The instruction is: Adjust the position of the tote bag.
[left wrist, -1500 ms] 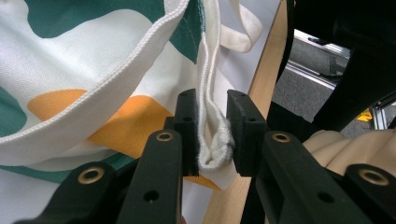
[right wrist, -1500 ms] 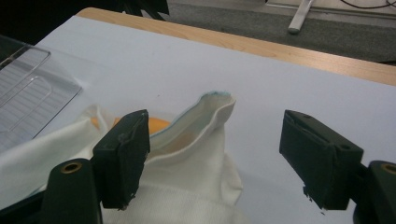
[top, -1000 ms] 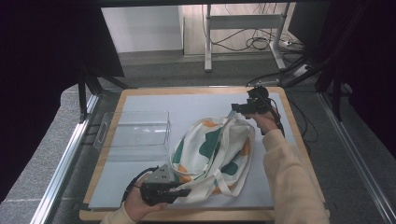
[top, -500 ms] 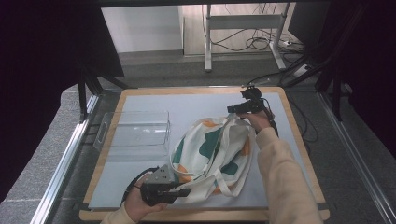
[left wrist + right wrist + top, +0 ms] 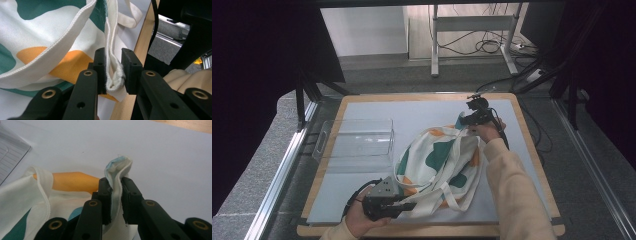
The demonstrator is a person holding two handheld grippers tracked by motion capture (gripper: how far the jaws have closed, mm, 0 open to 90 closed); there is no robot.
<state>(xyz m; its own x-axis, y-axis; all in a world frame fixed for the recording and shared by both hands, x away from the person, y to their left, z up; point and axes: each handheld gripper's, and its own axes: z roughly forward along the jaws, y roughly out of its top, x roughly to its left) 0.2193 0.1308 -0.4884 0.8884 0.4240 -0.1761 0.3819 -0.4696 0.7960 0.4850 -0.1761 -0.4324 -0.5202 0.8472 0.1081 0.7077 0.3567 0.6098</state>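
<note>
A pale mat (image 5: 362, 200) covers a wood-edged table (image 5: 532, 150) set in a dark frame, with grey floor, cables and a metal stand beyond it. On the mat, right of the middle, lies a white bag (image 5: 439, 167) with green and orange patches, crumpled, its straps (image 5: 452, 200) looping toward the near edge. A clear bin (image 5: 357, 142) stands just left of the bag, near it but apart. The left gripper (image 5: 404, 206) lies low at the near edge, pointing right, its cable curling behind the hand; in the left gripper view its jaws stand close together with a folded seam of the bag (image 5: 113, 75) pinched between the pads, the cloth bunched into a small loop at the base of the pads and the rest of the bag spreading up and to the left. The right gripper (image 5: 463, 121) sits at the bag's far corner, toward the back right of the mat, the sleeve reaching in from below. Its jaws have just been closing, and in the right gripper view they now press on a raised fold of the bag's corner (image 5: 117, 177), which stands up above the pads with a pale blue inner face showing; the mat (image 5: 162, 157) lies bare behind it, and the bin's edge (image 5: 10, 152) shows at the upper left.
</note>
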